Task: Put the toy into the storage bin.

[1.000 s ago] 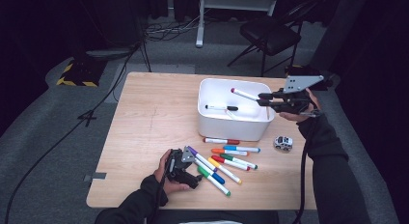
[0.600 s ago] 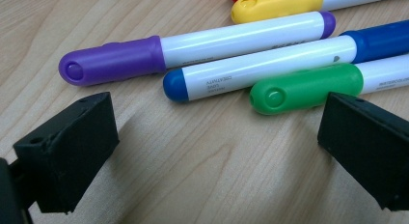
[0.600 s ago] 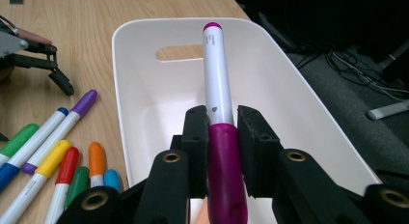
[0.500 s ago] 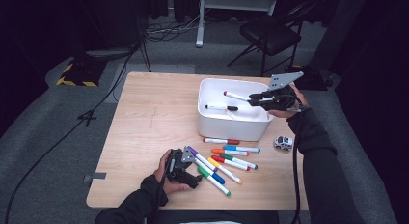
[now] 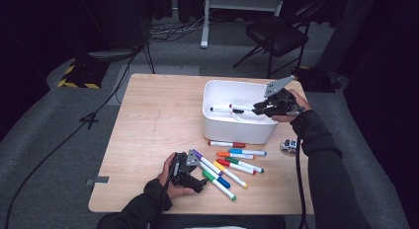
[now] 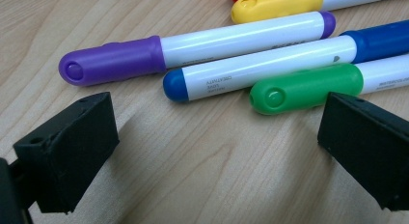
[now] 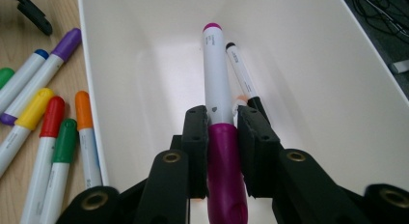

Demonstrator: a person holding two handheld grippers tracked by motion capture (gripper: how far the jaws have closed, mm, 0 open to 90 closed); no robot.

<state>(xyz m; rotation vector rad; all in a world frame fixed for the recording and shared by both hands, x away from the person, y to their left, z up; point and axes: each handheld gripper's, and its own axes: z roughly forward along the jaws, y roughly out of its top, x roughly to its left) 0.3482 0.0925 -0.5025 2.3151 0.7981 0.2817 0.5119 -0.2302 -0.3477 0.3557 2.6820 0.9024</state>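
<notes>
Magenta marker (image 7: 219, 137) sits clamped between the jaws of your right gripper (image 7: 223, 122), pinched at its cap with the white barrel pointing straight ahead into the white bin (image 7: 120, 79). In the high view your right gripper (image 5: 262, 108) hangs over the bin's (image 5: 237, 133) near right part, with the marker (image 5: 240, 107) sticking out past its tips. Just beyond the held marker, slightly to its right in the right gripper view, a black-capped marker (image 7: 240, 74) lies on the bin floor.

Your left gripper (image 5: 190, 171) rests on the table (image 5: 148, 130), its jaws standing wide apart with nothing between them. Directly ahead of its tips lie a purple-capped marker (image 6: 193, 52), a blue-capped marker (image 6: 260, 69) and a green-capped marker (image 6: 308, 86), side by side and close together; a yellow-capped marker (image 6: 277, 4) lies just past them.
</notes>
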